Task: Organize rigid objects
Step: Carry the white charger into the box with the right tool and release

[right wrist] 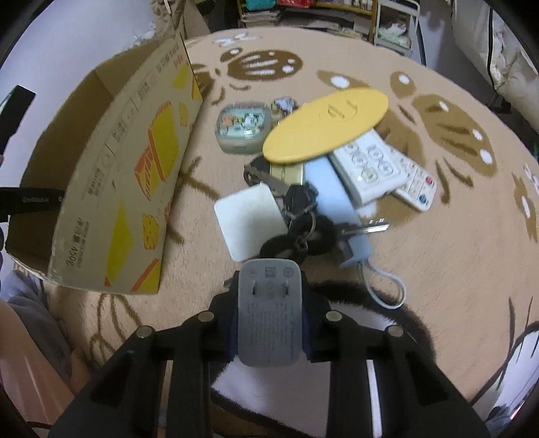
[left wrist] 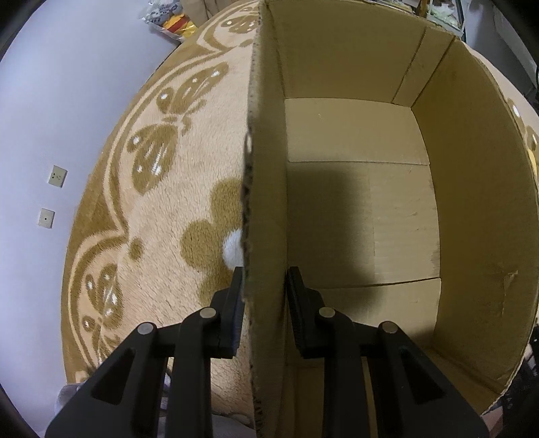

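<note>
My right gripper (right wrist: 269, 284) is shut on a grey plug adapter (right wrist: 269, 320), prongs facing up, held above the beige carpet just short of a pile of objects. The pile holds a white square block (right wrist: 247, 220), a bunch of keys (right wrist: 303, 219), a light blue power bank (right wrist: 338, 205), a white power strip (right wrist: 369, 166), a remote (right wrist: 417, 187), a yellow oval lid (right wrist: 325, 126) and a picture tin (right wrist: 244, 126). My left gripper (left wrist: 264, 279) straddles the left wall (left wrist: 266, 168) of the open cardboard box (right wrist: 128, 175), fingers pressed on both sides. The box is empty inside.
A beige carpet (left wrist: 188, 188) with brown butterfly patterns covers the floor. A white wall with sockets (left wrist: 57, 176) lies left of it. Shelves and a cart (right wrist: 394, 27) stand at the far side. A person's sleeve and leg (right wrist: 30, 337) show at lower left.
</note>
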{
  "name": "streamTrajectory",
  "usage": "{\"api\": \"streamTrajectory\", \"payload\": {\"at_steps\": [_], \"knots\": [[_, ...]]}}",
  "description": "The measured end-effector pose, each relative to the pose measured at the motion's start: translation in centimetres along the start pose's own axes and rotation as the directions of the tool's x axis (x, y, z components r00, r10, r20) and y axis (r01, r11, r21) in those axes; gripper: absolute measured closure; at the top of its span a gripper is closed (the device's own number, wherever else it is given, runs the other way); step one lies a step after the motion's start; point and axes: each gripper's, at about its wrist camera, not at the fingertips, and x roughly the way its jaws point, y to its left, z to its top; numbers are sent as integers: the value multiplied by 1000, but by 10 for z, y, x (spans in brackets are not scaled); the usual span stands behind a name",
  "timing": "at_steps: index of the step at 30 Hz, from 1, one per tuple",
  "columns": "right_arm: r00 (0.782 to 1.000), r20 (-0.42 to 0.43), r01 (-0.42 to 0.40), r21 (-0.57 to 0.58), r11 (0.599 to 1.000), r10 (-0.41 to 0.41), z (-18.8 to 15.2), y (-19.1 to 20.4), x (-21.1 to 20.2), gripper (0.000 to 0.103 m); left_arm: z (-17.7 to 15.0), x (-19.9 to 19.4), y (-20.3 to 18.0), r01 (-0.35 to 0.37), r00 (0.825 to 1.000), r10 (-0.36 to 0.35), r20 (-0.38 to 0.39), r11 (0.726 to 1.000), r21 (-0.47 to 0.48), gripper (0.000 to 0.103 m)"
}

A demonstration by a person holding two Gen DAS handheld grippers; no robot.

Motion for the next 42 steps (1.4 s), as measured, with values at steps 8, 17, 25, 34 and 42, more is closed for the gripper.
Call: {"api": "streamTrajectory", "payload": {"at_steps": [8,17,25,34,42], "knots": [[991,124,-39,-35,999,43,13,9,-32,73,0,-2,1,7,1000,-7,2,1000,-4,80],[981,195,3,-113,994,19,37,30,-48,73,0,1,6,21,1000,-21,-1,1000,-12,80],[964,265,7,-128,992,27,70,48,-62,73,-1,2,8,35,999,-35,-1,999,-23,80],[939,331,-41,-152,988,89,110,78,-66,73,-1,4,8,34,999,-34,-1,999,-22,80],[924,351,-105,-144,984,150,130,95,-57,73,-2,4,10,49,999,-49,-2,998,-32,80]]}}
